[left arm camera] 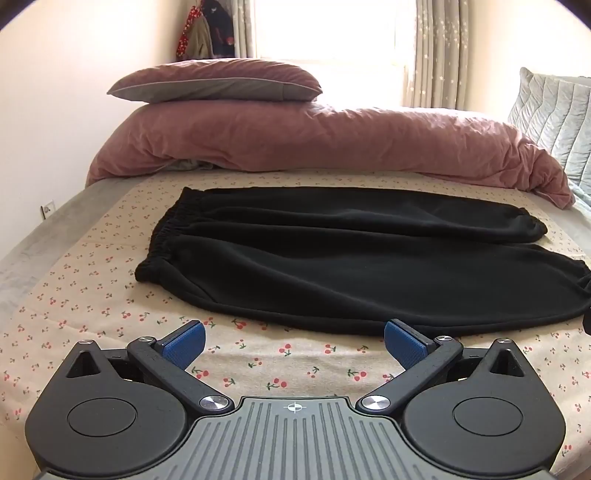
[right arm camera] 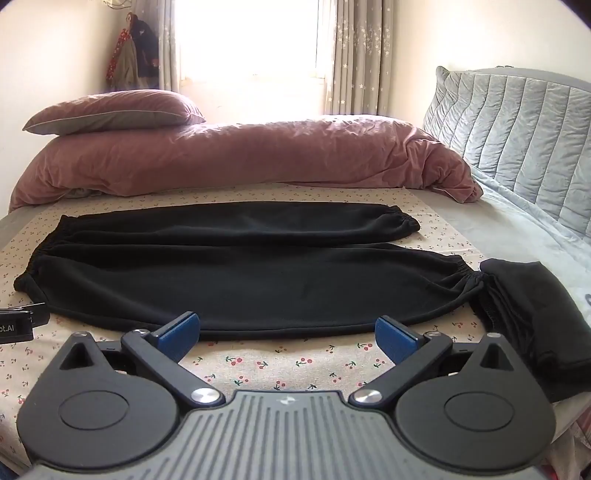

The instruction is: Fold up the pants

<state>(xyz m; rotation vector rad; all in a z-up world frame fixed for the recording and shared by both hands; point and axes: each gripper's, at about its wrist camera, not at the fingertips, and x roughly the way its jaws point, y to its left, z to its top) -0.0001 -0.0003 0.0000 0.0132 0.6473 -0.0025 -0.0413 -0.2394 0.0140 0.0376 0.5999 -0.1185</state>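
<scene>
Pants (left arm camera: 351, 258) lie flat and unfolded across the middle of the bed (left arm camera: 92, 306), waistband toward its left edge, cuffs toward its right. Left gripper (left arm camera: 294, 341) hovers by the near edge, jaws spread wide, nothing between them. Right gripper (right arm camera: 287, 334) likewise spread and empty.

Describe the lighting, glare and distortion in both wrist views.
Left wrist view: the window is blown out white, the black pants lose fold detail, and the fisheye bends the bed edge. Right wrist view: the same backlit glare, dark vignetted corners, a sharp left gripper and right gripper.
</scene>
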